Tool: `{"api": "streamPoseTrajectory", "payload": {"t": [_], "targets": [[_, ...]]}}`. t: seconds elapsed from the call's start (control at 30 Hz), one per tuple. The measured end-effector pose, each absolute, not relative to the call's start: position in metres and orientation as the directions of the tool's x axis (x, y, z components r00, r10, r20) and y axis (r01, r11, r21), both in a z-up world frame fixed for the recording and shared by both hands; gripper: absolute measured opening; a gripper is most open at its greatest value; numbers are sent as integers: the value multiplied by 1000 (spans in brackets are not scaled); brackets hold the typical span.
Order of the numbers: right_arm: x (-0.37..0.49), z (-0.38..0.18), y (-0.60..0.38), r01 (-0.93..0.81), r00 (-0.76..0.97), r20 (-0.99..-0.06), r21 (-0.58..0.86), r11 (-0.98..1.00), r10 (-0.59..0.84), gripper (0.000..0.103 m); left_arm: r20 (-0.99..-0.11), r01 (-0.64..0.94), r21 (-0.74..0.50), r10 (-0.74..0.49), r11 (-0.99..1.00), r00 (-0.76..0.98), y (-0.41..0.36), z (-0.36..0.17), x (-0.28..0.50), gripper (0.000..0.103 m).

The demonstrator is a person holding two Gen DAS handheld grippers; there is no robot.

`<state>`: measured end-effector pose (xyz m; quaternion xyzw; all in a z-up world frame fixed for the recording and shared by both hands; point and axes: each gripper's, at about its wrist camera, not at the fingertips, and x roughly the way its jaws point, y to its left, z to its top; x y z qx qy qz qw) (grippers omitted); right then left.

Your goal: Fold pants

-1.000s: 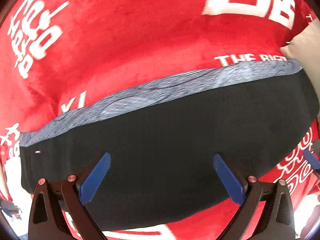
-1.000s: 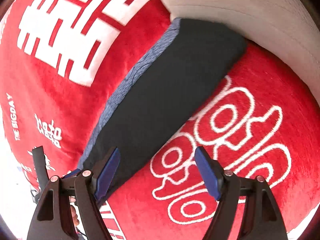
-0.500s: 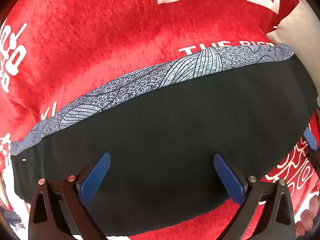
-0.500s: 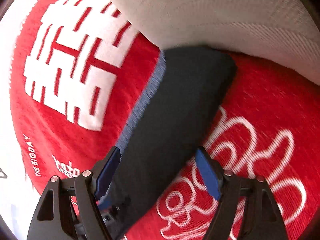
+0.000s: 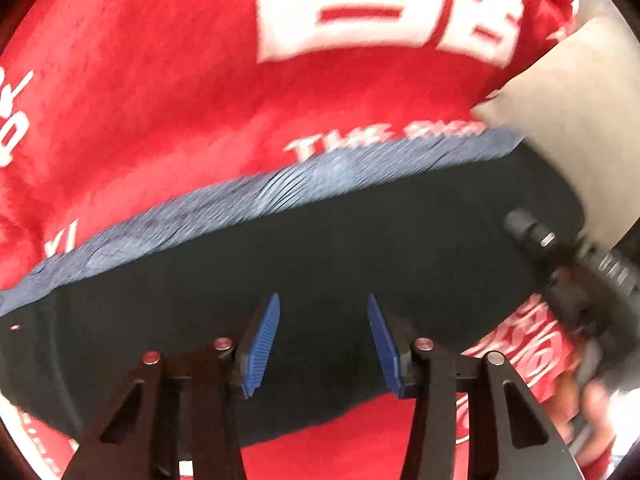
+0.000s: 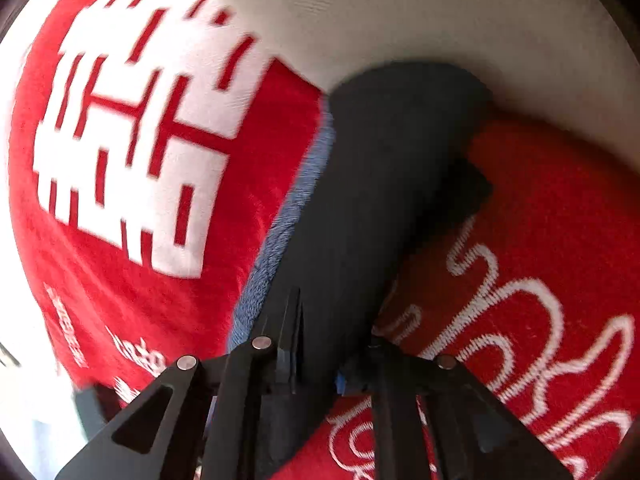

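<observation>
The dark pants [image 5: 320, 264], folded into a long strip with a blue-grey patterned edge [image 5: 256, 204], lie on a red blanket [image 5: 160, 100]. My left gripper [image 5: 323, 346] hovers over the strip's middle, its blue pads partly closed with a gap between them, holding nothing that I can see. In the right wrist view the pants [image 6: 384, 184] run away from me toward a pillow. My right gripper [image 6: 316, 364] is closed on the strip's near end, with the fabric filling the space between its fingers. The right gripper's body also shows in the left wrist view [image 5: 576, 272].
A beige pillow [image 6: 420, 16] lies at the far end of the pants, also in the left wrist view [image 5: 572, 112]. The red blanket has large white characters [image 6: 132, 136] and white swirls [image 6: 532, 320]. A hand [image 5: 596, 412] shows at lower right.
My left gripper's pads have moved much closer together over the pants. My right gripper has moved onto the strip's near end and closed on it.
</observation>
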<state>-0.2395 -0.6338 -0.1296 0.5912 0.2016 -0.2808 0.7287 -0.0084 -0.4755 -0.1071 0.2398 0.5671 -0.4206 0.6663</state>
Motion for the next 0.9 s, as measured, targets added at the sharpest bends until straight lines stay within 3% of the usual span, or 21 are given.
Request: {"api": "streamPoseTrajectory", "payload": {"t": [0.2, 0.27, 0.57, 0.73, 0.9], "targets": [[-231, -107, -629, 640, 768, -618, 731, 239, -165, 12, -922, 805, -292, -377, 516, -93, -480, -147, -17, 49], [-225, -100, -625, 655, 752, -636, 697, 290, -170, 11, -902, 835, -269, -430, 479, -44, -474, -145, -26, 49], [-181, -42, -583, 634, 709, -679, 497, 592, -189, 10, -810, 754, -454, -573, 475, -127, -438, -152, -11, 49], [-146, -15, -547, 564, 696, -696, 377, 734, -177, 8, -793, 685, -527, -580, 502, -185, -415, -141, 1, 49], [-109, -9, -508, 495, 675, -727, 316, 809, -128, 8, -816, 635, -501, -564, 588, -121, -348, -120, 41, 49]]}}
